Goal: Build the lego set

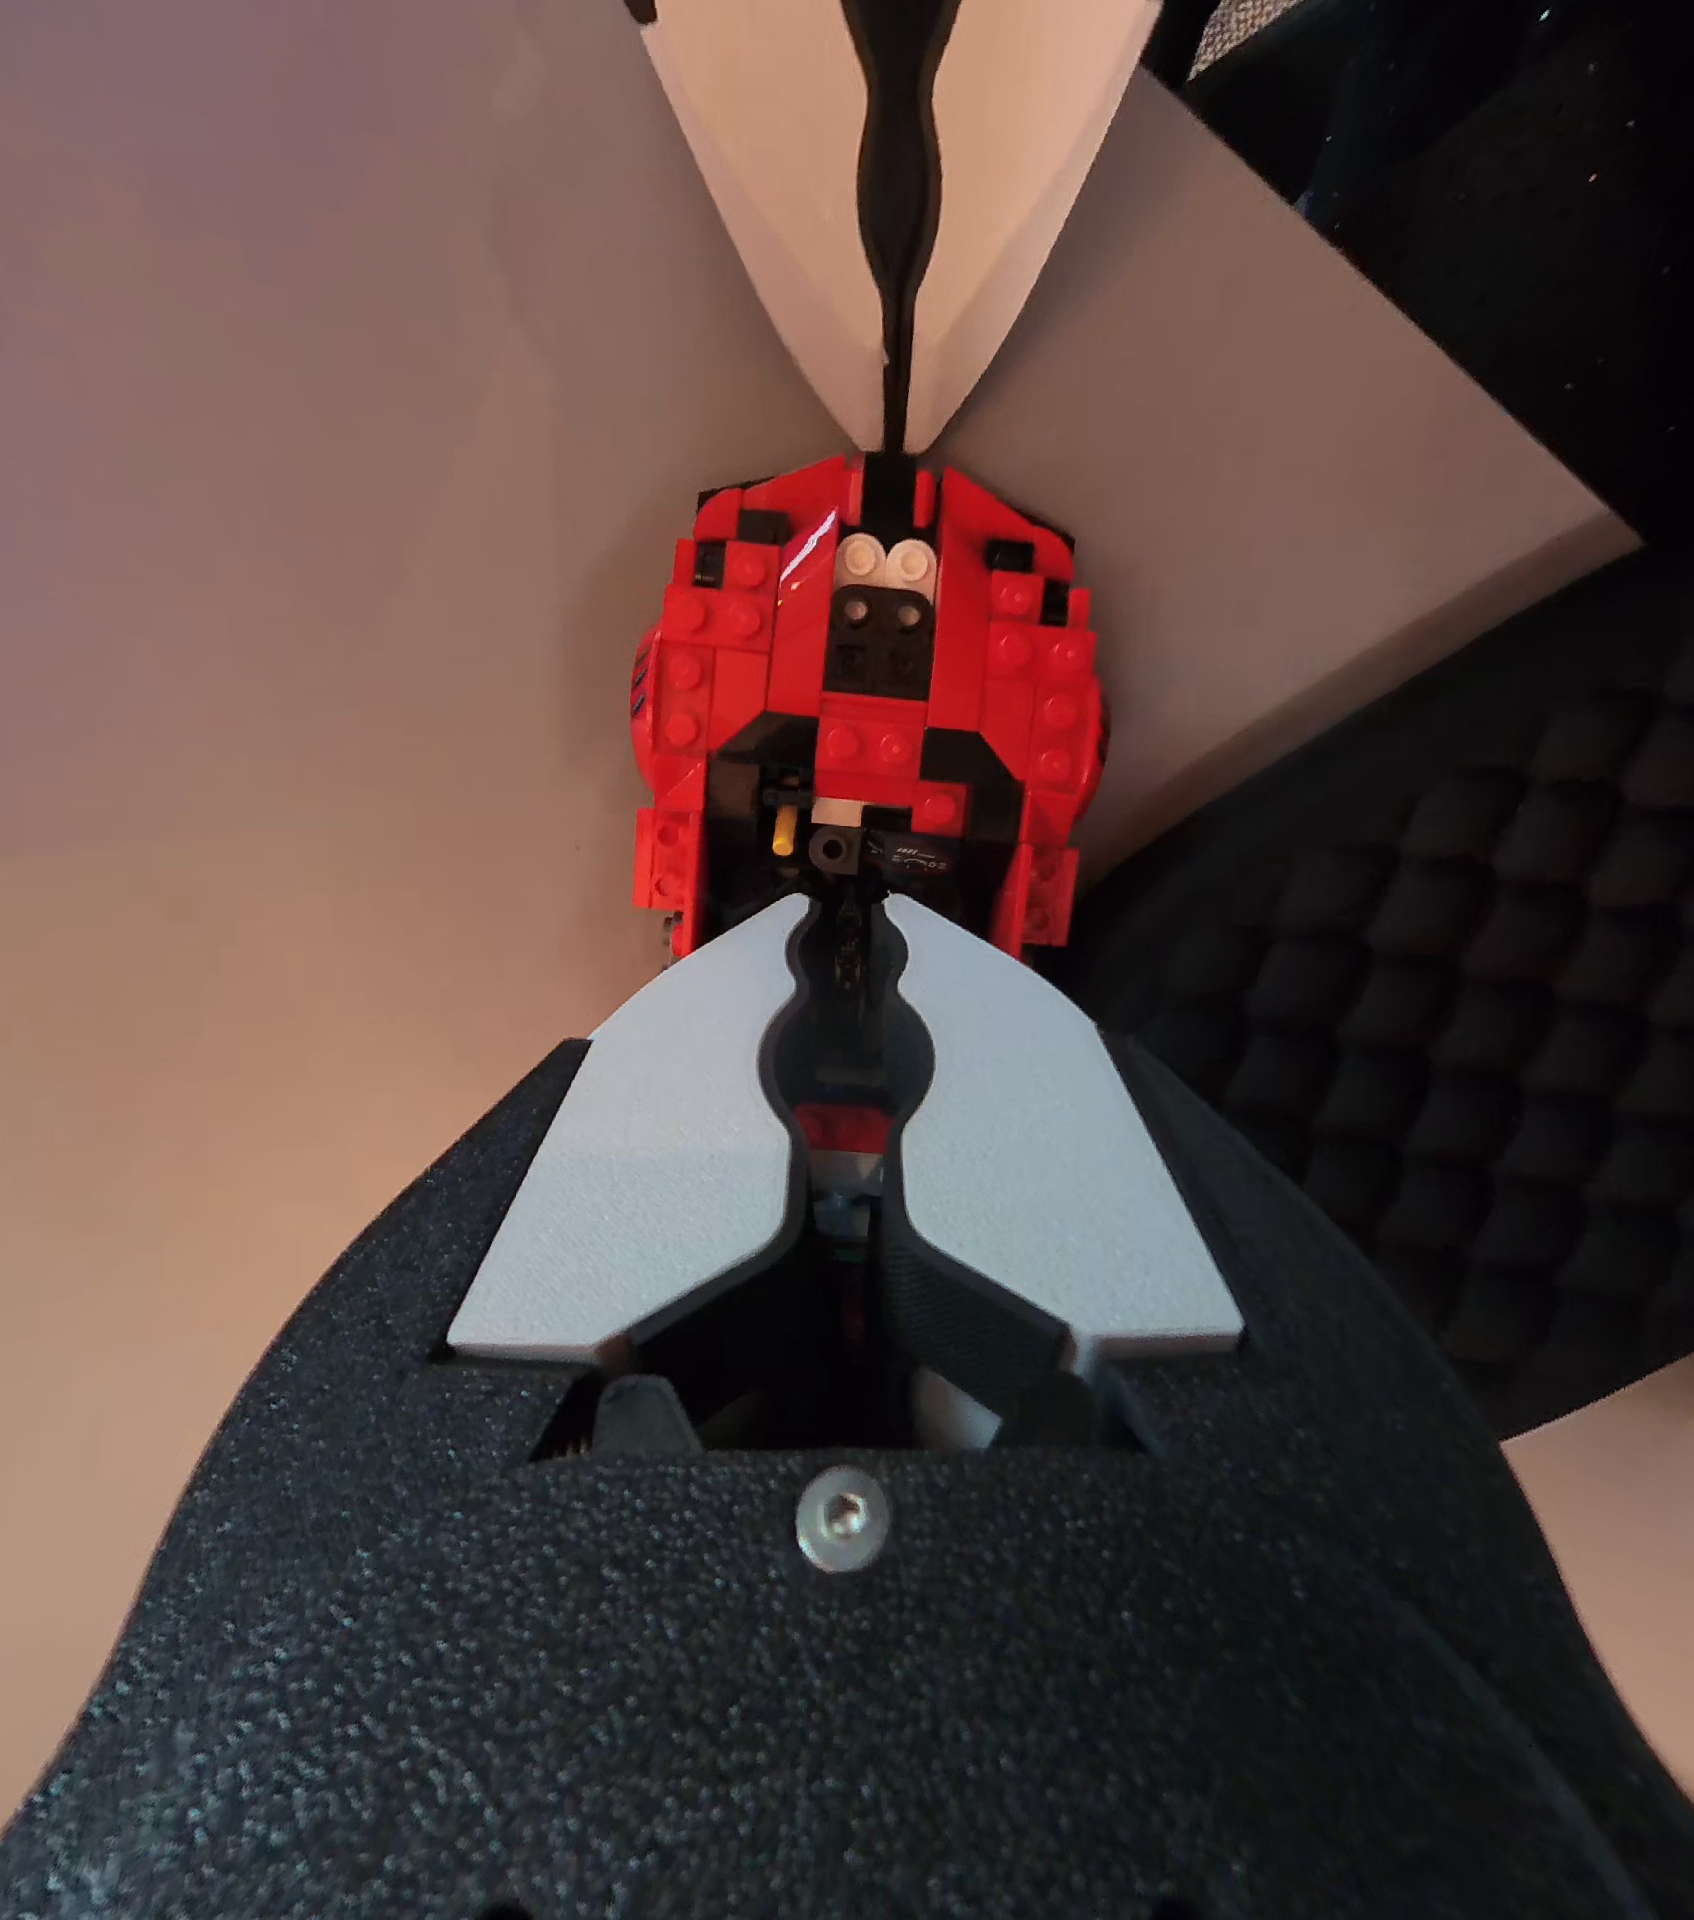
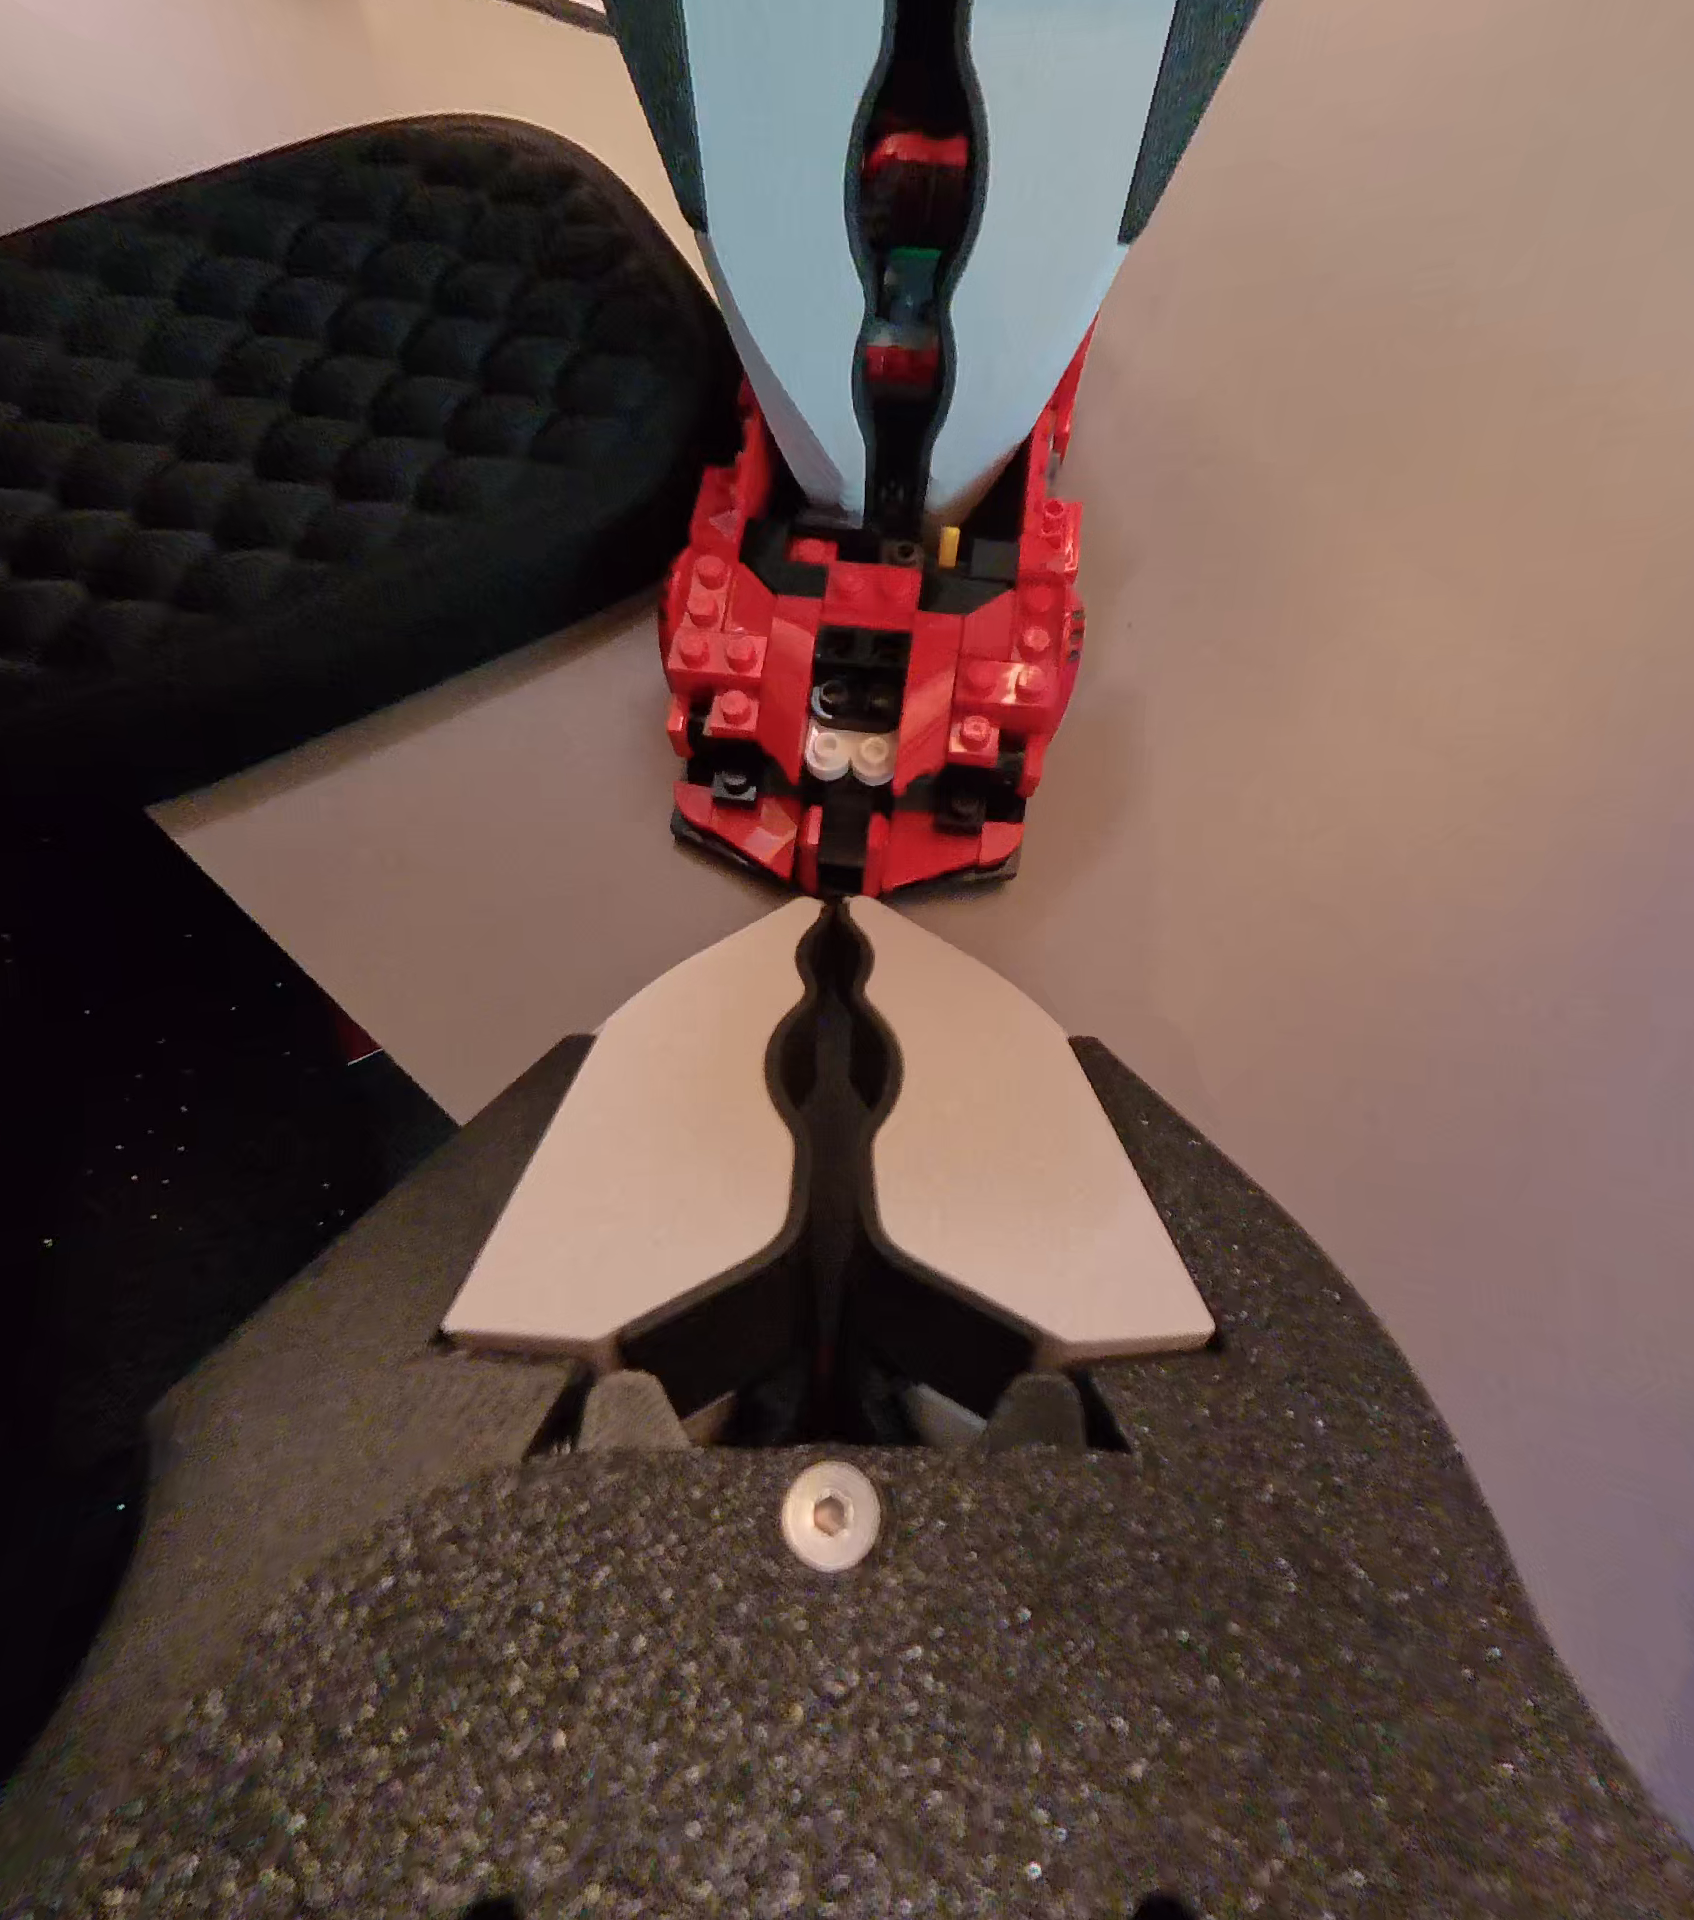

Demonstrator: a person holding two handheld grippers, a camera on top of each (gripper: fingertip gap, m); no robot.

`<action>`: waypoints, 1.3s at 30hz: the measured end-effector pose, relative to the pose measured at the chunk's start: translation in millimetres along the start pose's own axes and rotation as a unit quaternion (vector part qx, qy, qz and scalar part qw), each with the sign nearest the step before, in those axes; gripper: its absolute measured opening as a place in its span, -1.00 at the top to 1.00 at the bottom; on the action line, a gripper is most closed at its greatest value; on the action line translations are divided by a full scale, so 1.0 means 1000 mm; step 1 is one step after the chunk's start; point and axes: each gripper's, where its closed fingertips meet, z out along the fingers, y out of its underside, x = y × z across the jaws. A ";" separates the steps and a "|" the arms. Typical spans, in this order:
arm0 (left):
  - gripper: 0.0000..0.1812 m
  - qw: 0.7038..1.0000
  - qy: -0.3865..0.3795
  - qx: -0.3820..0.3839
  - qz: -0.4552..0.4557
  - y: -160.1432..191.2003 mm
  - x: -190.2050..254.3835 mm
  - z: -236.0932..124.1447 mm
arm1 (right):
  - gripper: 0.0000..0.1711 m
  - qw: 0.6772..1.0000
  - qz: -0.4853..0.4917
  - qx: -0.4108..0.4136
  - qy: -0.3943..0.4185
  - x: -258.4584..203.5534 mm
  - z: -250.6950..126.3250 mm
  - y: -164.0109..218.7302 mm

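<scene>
A red and black lego car (image 1: 864, 707) stands on the pale table (image 1: 251, 727), with white studs near its nose. My left gripper (image 1: 848, 904) reaches over the car's rear cockpit, its jaws nearly closed on a thin black part there; car parts show through the gap between the fingers. My right gripper (image 2: 835, 904) is shut, its tips touching the black nose piece (image 2: 843, 857) of the car (image 2: 874, 675). Each gripper also shows in the other's view: the right (image 1: 890, 447) at the nose, the left (image 2: 890, 514) at the rear. The car's rear end is hidden under the left fingers.
A black quilted cushion (image 2: 251, 416) lies beside the car and also shows in the left wrist view (image 1: 1497, 987). The table corner (image 1: 1632, 540) is near it, with dark speckled floor (image 2: 43, 1195) beyond the edge. Bare table (image 2: 1445, 727) lies on the car's other side. One gripper's finger ends stand about 8 cm off the other's.
</scene>
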 end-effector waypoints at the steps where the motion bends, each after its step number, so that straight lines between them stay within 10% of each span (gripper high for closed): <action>1: 0.92 1.000 0.001 0.000 0.000 0.000 0.000 0.000 | 1.00 1.000 0.001 0.001 -0.001 0.000 0.000 0.000; 39: 0.91 1.000 0.024 0.012 0.007 -0.002 0.002 0.002 | 1.00 1.000 -0.006 0.020 -0.014 0.003 -0.003 0.003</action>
